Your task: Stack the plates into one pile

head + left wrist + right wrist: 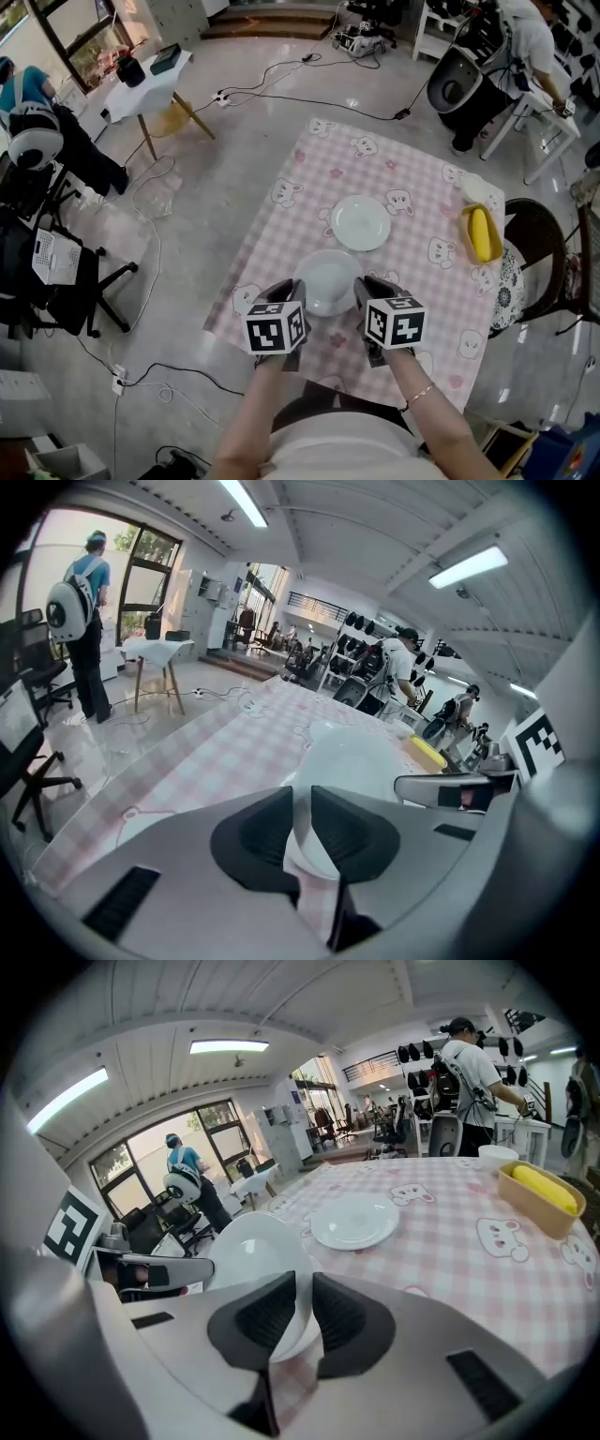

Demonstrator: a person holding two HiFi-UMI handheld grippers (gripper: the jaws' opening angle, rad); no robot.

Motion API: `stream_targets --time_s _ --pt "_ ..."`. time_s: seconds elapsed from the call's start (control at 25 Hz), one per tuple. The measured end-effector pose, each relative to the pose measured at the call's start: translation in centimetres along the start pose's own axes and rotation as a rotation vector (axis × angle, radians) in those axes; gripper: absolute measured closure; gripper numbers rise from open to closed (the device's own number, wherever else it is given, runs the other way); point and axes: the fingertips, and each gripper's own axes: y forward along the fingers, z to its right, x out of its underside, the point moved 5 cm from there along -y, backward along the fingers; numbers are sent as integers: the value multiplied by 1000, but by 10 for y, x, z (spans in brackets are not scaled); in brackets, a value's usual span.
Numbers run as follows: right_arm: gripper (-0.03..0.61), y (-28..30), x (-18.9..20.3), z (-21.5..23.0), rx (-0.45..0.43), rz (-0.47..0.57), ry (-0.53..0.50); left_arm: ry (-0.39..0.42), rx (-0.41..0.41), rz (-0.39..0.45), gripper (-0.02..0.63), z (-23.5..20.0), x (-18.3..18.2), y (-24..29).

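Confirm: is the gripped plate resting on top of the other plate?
No: the held plate, pinched at its rim by the left gripper and right gripper, is short of the far plate, not on it.

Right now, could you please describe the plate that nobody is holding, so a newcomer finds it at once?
On the pink checked tablecloth, at its middle, a white plate lies flat. Unlike the second plate at the near edge, gripped on both sides, it rests untouched.

2 wht plates (pixel 361 222) (pixel 325 278), 1 yel. tray (pixel 482 234), 1 pink chk tablecloth (pixel 427 202), 2 grippers (pixel 298 292) (pixel 366 289)
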Motion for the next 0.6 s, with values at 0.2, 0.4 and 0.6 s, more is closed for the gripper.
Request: stream_targets --time_s 0.2,0.4,0.6 --pt "517 15 12 -16 -2 -35 -21 -23 -8 -27 535 -23 14 -1" --pt "514 21 14 -8 22 -54 -17 -24 5 -55 535 -23 15 11" --pt "511 28 19 -4 41 -66 -23 -8 14 -79 534 -25 17 21"
